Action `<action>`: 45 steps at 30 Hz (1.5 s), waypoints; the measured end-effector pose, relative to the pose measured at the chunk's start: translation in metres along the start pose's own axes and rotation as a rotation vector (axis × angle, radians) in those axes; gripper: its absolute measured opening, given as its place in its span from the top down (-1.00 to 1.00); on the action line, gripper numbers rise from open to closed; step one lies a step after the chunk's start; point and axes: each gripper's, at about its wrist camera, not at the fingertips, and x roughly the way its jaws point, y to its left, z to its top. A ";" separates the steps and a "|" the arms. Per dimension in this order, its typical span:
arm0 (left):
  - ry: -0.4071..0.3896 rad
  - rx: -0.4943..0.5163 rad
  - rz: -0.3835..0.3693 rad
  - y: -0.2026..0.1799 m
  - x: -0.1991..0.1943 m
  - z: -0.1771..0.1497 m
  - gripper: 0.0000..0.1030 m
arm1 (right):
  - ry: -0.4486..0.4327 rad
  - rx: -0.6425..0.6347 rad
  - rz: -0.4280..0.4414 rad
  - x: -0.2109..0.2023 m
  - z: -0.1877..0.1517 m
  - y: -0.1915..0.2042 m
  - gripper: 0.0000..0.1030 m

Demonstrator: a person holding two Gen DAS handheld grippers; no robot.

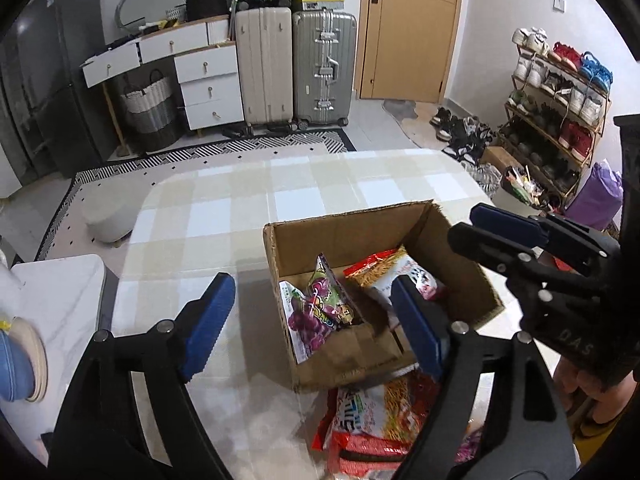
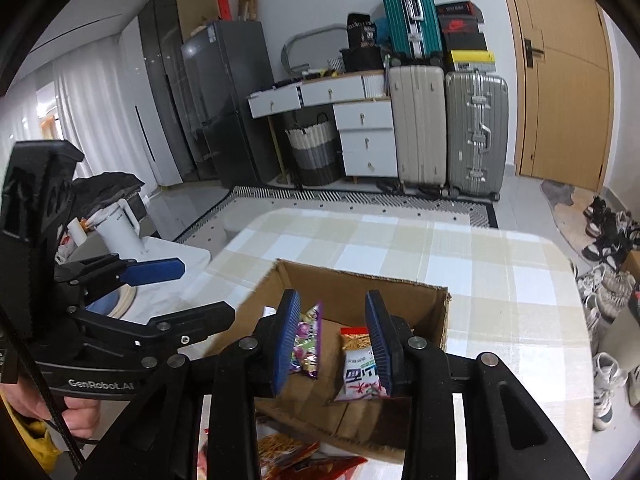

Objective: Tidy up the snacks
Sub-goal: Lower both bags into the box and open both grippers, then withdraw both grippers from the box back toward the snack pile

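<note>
An open cardboard box (image 1: 352, 232) (image 2: 360, 284) stands on the checked table. Inside lie a purple grape-candy bag (image 1: 316, 312) (image 2: 306, 344) and a red-and-white snack bag (image 1: 392, 272) (image 2: 360, 364). More red snack packs (image 1: 372, 420) (image 2: 296, 456) lie on the table in front of the box. My left gripper (image 1: 316, 320) is open and empty, above the box's near-left part. My right gripper (image 2: 332, 340) is open and empty, above the box's near side. It also shows in the left wrist view (image 1: 468, 228), by the box's right wall.
The checked tablecloth (image 1: 248, 200) stretches beyond the box. A white side table (image 2: 168, 252) with a white jug (image 2: 118, 228) stands to the left. Suitcases (image 2: 448, 128), drawers and a shoe rack (image 1: 560, 108) line the room's far side.
</note>
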 end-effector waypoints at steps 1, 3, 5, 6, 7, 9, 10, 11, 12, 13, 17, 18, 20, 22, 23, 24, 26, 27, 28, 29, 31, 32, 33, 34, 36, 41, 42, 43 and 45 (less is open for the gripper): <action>-0.010 -0.001 0.003 -0.001 -0.008 -0.002 -0.53 | -0.011 -0.002 -0.001 -0.008 0.001 0.003 0.33; -0.035 -0.002 0.014 -0.004 -0.029 -0.006 -0.56 | -0.034 -0.004 0.006 -0.026 0.001 0.009 0.32; -0.059 -0.001 0.023 -0.008 -0.051 -0.010 -0.58 | -0.054 -0.010 0.010 -0.044 0.001 0.017 0.26; -0.073 -0.001 0.022 -0.009 -0.062 -0.012 -0.58 | -0.065 -0.014 0.010 -0.054 0.000 0.021 0.20; -0.084 -0.002 0.023 -0.011 -0.071 -0.013 -0.58 | -0.077 -0.018 0.010 -0.062 -0.001 0.025 0.17; -0.107 -0.002 0.027 -0.015 -0.094 -0.018 -0.58 | -0.100 -0.033 0.014 -0.082 -0.003 0.035 0.11; -0.124 -0.002 0.024 -0.017 -0.108 -0.021 -0.59 | -0.113 -0.044 0.015 -0.093 -0.005 0.041 0.09; -0.141 -0.002 0.021 -0.019 -0.122 -0.024 -0.60 | -0.128 -0.053 0.015 -0.104 -0.007 0.047 0.03; -0.156 -0.001 0.018 -0.021 -0.134 -0.026 -0.62 | -0.141 -0.058 0.014 -0.114 -0.008 0.051 0.01; -0.176 -0.003 0.018 -0.022 -0.147 -0.029 -0.65 | -0.157 -0.065 0.017 -0.125 -0.010 0.056 0.00; -0.250 -0.014 0.023 -0.028 -0.195 -0.040 -1.00 | -0.222 -0.071 0.012 -0.168 -0.018 0.071 -0.52; -0.271 -0.016 0.022 -0.029 -0.206 -0.042 -0.99 | -0.250 -0.068 0.004 -0.181 -0.022 0.074 -0.59; -0.309 -0.015 0.027 -0.030 -0.230 -0.050 -0.99 | -0.292 -0.064 -0.015 -0.201 -0.028 0.079 -0.60; -0.327 -0.013 0.026 -0.031 -0.248 -0.055 -0.99 | -0.335 -0.054 -0.015 -0.221 -0.034 0.082 -0.67; -0.333 -0.015 0.029 -0.032 -0.254 -0.057 -0.99 | -0.353 -0.047 -0.010 -0.231 -0.037 0.084 -0.73; -0.342 -0.016 0.029 -0.031 -0.264 -0.061 -0.99 | -0.368 -0.041 -0.007 -0.240 -0.040 0.085 -0.77; -0.367 -0.018 0.031 -0.031 -0.283 -0.072 -0.99 | -0.397 -0.035 0.001 -0.251 -0.040 0.087 -0.87; -0.380 -0.023 0.038 -0.029 -0.290 -0.076 -0.99 | -0.410 -0.030 -0.006 -0.258 -0.043 0.089 -0.92; -0.397 -0.029 0.042 -0.027 -0.299 -0.081 -0.99 | -0.420 -0.026 -0.014 -0.265 -0.046 0.090 -0.92; -0.407 -0.034 0.044 -0.026 -0.306 -0.085 -0.99 | -0.429 -0.027 -0.010 -0.272 -0.050 0.092 -0.93; -0.422 -0.044 0.051 -0.021 -0.319 -0.098 -0.99 | -0.446 -0.024 0.004 -0.281 -0.056 0.094 -0.96; -0.424 -0.047 0.050 -0.020 -0.324 -0.105 -0.99 | -0.455 -0.024 0.010 -0.285 -0.061 0.095 -0.99; -0.422 -0.046 0.052 -0.020 -0.328 -0.113 -0.99 | -0.457 -0.028 0.015 -0.289 -0.064 0.097 -0.99; -0.419 -0.047 0.055 -0.019 -0.330 -0.119 -0.99 | -0.457 -0.038 0.020 -0.291 -0.069 0.100 -0.99; -0.413 -0.051 0.055 -0.013 -0.328 -0.132 -0.99 | -0.463 -0.062 0.003 -0.293 -0.078 0.103 -0.99; -0.344 -0.041 0.037 -0.005 -0.303 -0.161 -0.99 | -0.411 -0.085 -0.034 -0.278 -0.098 0.108 -0.99; -0.330 -0.046 0.039 -0.004 -0.293 -0.163 -0.99 | -0.388 -0.083 -0.033 -0.272 -0.103 0.108 -0.99; -0.311 -0.054 0.034 -0.001 -0.286 -0.167 -0.99 | -0.362 -0.082 -0.025 -0.266 -0.108 0.108 -0.99; -0.277 -0.060 0.025 0.001 -0.261 -0.169 -0.99 | -0.316 -0.070 -0.013 -0.252 -0.118 0.105 -0.99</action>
